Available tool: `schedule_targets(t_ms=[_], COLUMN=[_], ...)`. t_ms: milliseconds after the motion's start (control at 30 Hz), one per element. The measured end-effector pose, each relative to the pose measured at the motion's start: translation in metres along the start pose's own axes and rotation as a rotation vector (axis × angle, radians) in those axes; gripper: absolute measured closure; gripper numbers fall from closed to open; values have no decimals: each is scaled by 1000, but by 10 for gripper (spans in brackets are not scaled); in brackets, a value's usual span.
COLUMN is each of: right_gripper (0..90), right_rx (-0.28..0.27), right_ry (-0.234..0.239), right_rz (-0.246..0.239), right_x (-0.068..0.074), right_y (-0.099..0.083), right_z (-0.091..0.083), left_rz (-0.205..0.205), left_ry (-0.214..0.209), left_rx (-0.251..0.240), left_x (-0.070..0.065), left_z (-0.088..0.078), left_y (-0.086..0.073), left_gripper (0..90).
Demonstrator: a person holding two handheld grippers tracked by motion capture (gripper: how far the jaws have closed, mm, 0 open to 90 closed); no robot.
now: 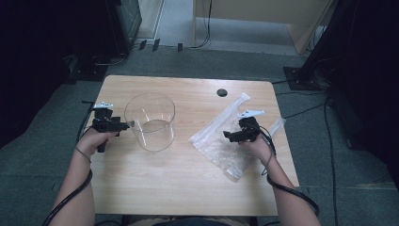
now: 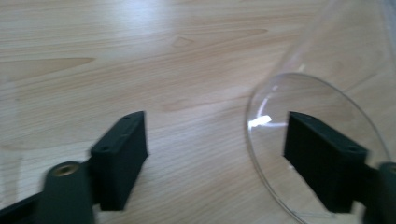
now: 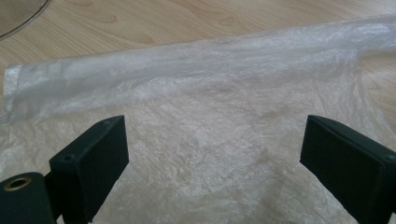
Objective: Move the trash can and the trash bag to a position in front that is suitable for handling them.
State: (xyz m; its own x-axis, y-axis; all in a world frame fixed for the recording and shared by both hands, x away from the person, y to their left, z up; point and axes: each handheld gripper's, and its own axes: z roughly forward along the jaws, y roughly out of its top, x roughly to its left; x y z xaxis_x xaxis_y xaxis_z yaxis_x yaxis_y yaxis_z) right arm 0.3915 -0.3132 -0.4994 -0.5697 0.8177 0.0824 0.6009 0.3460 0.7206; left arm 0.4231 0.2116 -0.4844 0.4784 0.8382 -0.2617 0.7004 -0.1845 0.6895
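Note:
A clear, round, empty container [image 1: 149,123] stands on the left half of the wooden table [image 1: 188,183]. My left gripper [image 1: 126,125] is level at its left side, jaws wide apart. In the left gripper view the container's curved edge [image 2: 261,154] runs between the jaws of that gripper [image 2: 217,154], close to the right one, and neither pad presses on it. A crinkled clear plastic bag [image 1: 214,141] lies flat on the right half. My right gripper [image 1: 227,135] hovers low over it, open. In the right gripper view that gripper [image 3: 215,158] has the bag [image 3: 210,93] spread under its jaws.
A small black round hole [image 1: 221,92] sits near the table's far edge. Black stands and cables [image 1: 324,117] crowd the floor to the right, dark equipment [image 1: 108,33] stands at the far left, and a pale wooden unit [image 1: 263,19] lies beyond.

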Motion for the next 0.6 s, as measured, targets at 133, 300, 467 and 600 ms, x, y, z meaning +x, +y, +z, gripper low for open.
schedule_targets(t_ms=[133,300,467,600], right_gripper=[78,78,78,78], right_rx=[0,4,11,11], right_ry=[1,4,-3,-1], right_rz=[-8,0,5,3], right_x=[1,0,-1,-1], right_y=[0,0,0,0], right_z=[1,0,0,0], left_rz=[17,16,29,37], left_ry=[-5,-38,-53,-59], left_rx=[10,20,17,10], left_x=[-3,-6,-8,-10], left_z=[0,1,1,1], left_y=[1,1,1,2], left_gripper=[255,255,255,256])
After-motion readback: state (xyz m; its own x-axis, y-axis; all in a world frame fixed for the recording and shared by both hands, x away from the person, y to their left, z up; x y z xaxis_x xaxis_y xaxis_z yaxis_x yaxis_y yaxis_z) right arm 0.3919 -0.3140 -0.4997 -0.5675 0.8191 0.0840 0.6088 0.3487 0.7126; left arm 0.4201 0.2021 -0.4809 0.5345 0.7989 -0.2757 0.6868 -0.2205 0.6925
